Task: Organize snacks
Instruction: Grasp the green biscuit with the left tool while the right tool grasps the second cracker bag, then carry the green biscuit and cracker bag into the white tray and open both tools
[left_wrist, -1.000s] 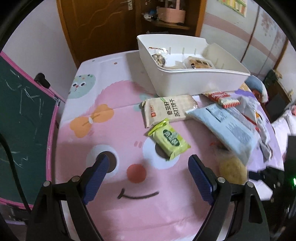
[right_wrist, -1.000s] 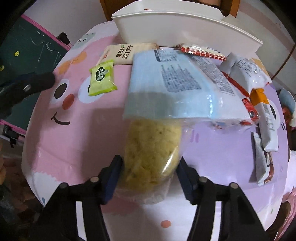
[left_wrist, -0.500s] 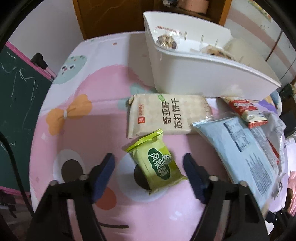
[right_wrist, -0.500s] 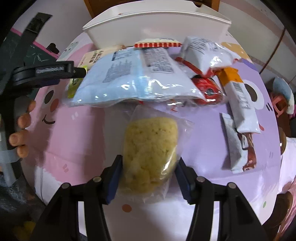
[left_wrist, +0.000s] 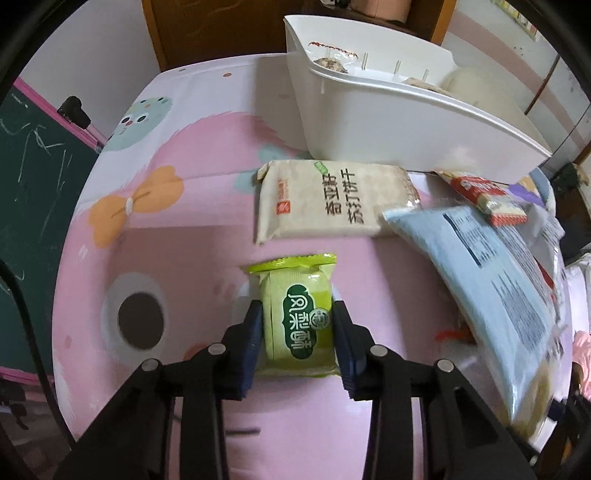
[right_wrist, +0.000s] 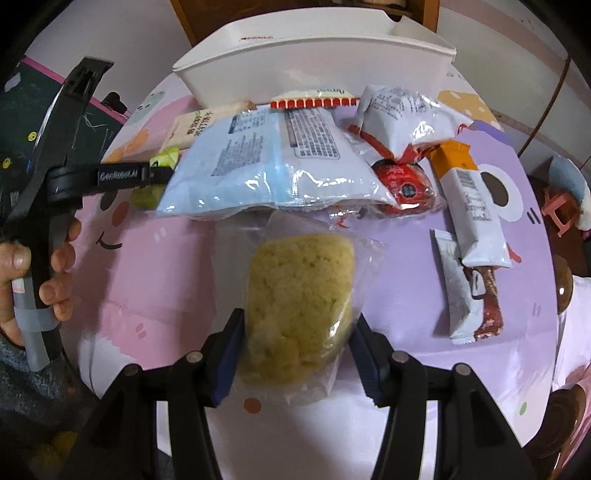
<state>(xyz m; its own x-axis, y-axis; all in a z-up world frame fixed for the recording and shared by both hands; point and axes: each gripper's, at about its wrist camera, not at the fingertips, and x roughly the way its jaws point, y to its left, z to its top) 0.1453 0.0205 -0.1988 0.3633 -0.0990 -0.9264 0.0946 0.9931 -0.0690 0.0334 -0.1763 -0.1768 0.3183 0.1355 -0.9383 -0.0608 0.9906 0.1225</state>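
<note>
A green snack packet (left_wrist: 295, 291) lies on the pink tablecloth (left_wrist: 177, 236). My left gripper (left_wrist: 297, 325) straddles it, jaws closing, and both blue pads touch its sides. In the right wrist view that gripper (right_wrist: 159, 175) reaches in from the left over the green packet (right_wrist: 149, 194), with a hand on its handle. My right gripper (right_wrist: 297, 332) is shut on a yellow crumbly cake in a clear wrapper (right_wrist: 299, 273), held just in front of the snack pile. A white bin (left_wrist: 388, 122) with a few snacks inside stands at the back.
A beige cracker pack (left_wrist: 332, 199) lies before the white bin (right_wrist: 314, 62). A large pale blue pack (right_wrist: 280, 158), a red-striped packet (right_wrist: 314, 102), white and red pouches (right_wrist: 402, 110) and two bars (right_wrist: 469, 214) crowd the right side. A green chalkboard (left_wrist: 33, 177) stands left.
My left gripper came down over the green packet and narrowed its jaws onto it. My right gripper drew the yellow cake out from under the blue pack.
</note>
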